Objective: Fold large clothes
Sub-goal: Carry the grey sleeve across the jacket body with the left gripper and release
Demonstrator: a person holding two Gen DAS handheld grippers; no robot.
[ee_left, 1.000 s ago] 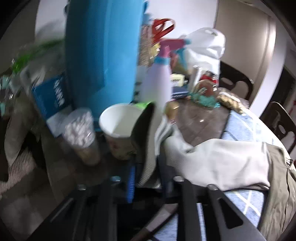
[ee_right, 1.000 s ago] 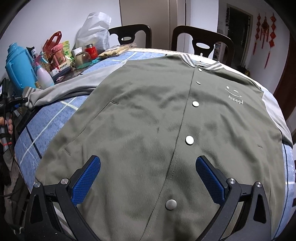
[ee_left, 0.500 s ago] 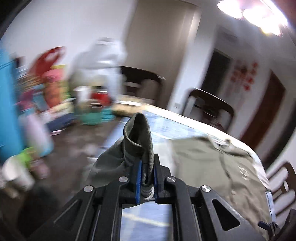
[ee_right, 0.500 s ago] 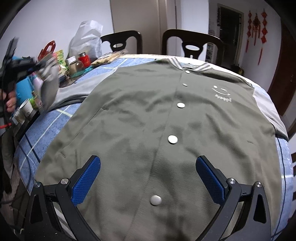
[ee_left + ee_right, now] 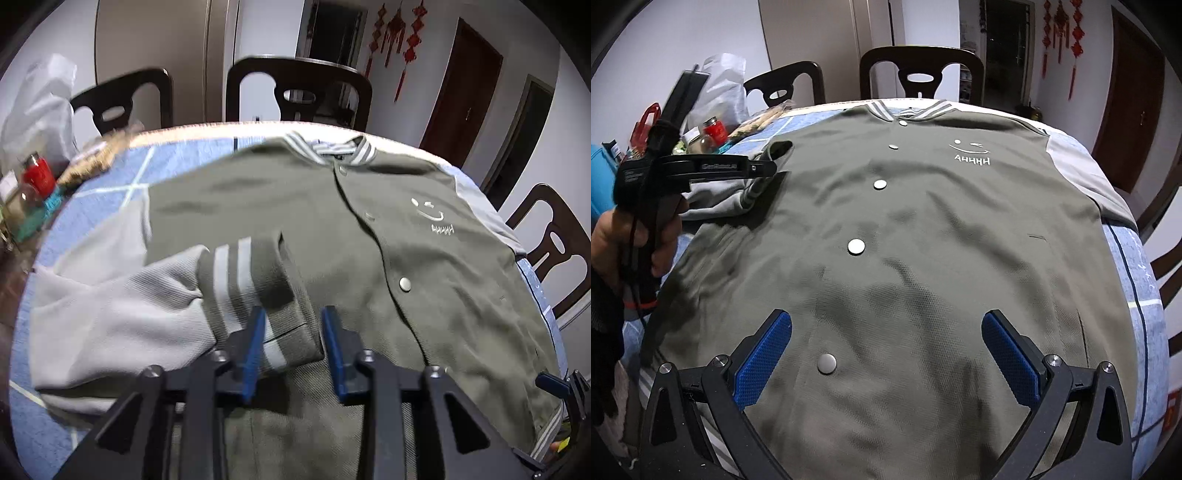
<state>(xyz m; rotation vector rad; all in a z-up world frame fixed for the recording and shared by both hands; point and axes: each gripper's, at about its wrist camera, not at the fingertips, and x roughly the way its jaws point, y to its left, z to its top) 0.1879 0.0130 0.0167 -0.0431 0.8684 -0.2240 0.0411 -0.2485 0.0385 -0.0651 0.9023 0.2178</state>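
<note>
An olive-green snap-button jacket (image 5: 923,229) with grey sleeves lies flat, front up, on the table. Its grey left sleeve (image 5: 122,306) is folded in across the jacket body (image 5: 424,266). My left gripper (image 5: 293,332) has its jaws apart around the striped cuff (image 5: 255,288), which lies loose between them on the jacket. In the right wrist view the left gripper (image 5: 757,168) hovers over the cuff at the jacket's left side. My right gripper (image 5: 886,350) is wide open and empty above the jacket's hem.
A blue checked tablecloth (image 5: 110,177) covers the table. Jars, a white bag (image 5: 724,88) and a blue jug (image 5: 598,177) crowd the far left. Dark chairs (image 5: 919,74) stand behind and to the right of the table.
The left gripper carried the cuff from the cluttered left edge over onto the jacket body, then opened and let it go. The right gripper stayed open above the hem.
</note>
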